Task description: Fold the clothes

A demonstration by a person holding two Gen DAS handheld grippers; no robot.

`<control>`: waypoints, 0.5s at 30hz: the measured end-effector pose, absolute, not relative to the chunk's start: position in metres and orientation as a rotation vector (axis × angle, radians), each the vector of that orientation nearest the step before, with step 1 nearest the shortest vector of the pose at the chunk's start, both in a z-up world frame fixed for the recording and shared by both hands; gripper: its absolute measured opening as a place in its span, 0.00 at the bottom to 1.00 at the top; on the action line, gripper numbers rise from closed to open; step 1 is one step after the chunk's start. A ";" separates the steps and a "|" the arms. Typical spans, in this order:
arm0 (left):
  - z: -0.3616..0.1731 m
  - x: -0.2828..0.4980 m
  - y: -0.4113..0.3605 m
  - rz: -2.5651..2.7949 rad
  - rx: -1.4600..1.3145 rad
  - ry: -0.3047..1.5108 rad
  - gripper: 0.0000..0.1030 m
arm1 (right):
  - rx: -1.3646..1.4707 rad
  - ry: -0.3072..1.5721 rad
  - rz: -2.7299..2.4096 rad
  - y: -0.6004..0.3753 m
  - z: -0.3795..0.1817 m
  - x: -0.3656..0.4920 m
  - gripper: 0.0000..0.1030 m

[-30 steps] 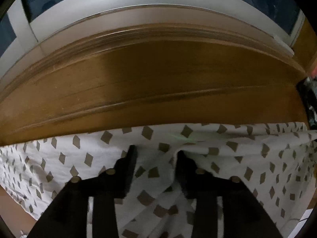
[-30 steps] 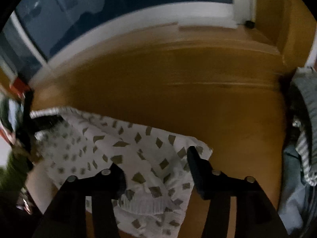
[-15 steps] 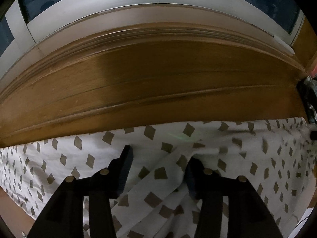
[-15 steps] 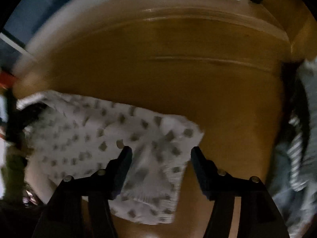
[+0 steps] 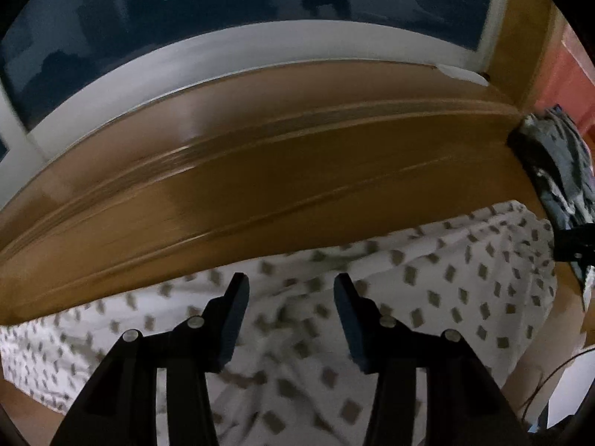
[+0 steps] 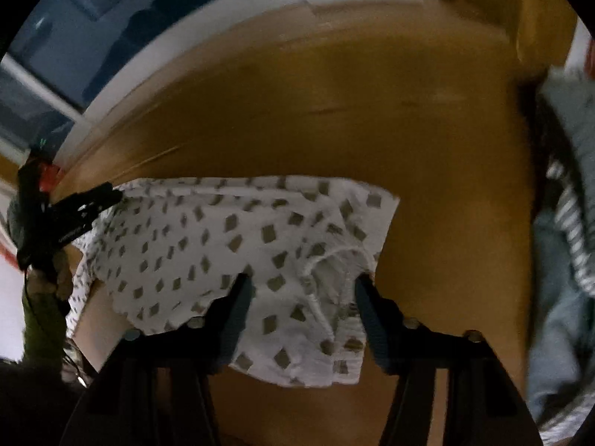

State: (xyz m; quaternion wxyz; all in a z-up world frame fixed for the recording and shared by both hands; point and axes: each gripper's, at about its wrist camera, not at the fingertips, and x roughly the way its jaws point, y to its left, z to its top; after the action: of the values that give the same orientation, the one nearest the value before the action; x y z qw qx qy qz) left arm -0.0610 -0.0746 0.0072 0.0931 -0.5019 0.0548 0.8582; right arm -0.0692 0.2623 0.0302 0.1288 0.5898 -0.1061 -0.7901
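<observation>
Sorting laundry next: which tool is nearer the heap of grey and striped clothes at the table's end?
Right. The right tool hovers open over the patterned garment's end nearest the heap; the left tool is open farther along it.

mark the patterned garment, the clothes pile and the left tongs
patterned garment (image 6: 230, 245): right wrist view, flat middle.
clothes pile (image 6: 569, 223): right wrist view, striped fabric.
left tongs (image 5: 290, 308): left wrist view, midway between fingertips.

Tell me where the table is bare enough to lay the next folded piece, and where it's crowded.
Bare wood runs across the table from the far edge of the white patterned garment to the window frame, and rightward to the pile of clothes. Crowded: the near side, under the garment and both open grippers, left gripper and right gripper, and the right edge.
</observation>
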 end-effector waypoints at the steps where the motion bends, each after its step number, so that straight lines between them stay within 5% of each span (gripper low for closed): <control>1: 0.005 -0.060 -0.070 2.536 -1.492 0.167 0.43 | 1.720 -0.330 -2.288 0.263 0.024 -0.073 0.40; 4: 0.006 -0.052 -0.054 2.494 -1.466 0.145 0.43 | 1.700 -0.332 -2.330 0.260 0.019 -0.082 0.05; 9: 0.007 -0.036 -0.022 2.410 -1.364 0.186 0.43 | 1.524 -0.373 -2.487 0.265 0.038 -0.085 0.05; 15: -0.018 -0.053 0.009 2.340 -1.331 0.275 0.43 | 1.667 -0.273 -2.499 0.262 0.003 -0.099 0.12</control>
State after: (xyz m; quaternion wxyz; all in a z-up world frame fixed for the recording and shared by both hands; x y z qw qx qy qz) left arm -0.0527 0.0090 -0.0183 0.2162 -0.4802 0.0994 0.8443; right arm -0.0994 0.2615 0.0030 0.0625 0.5516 -0.0904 -0.8268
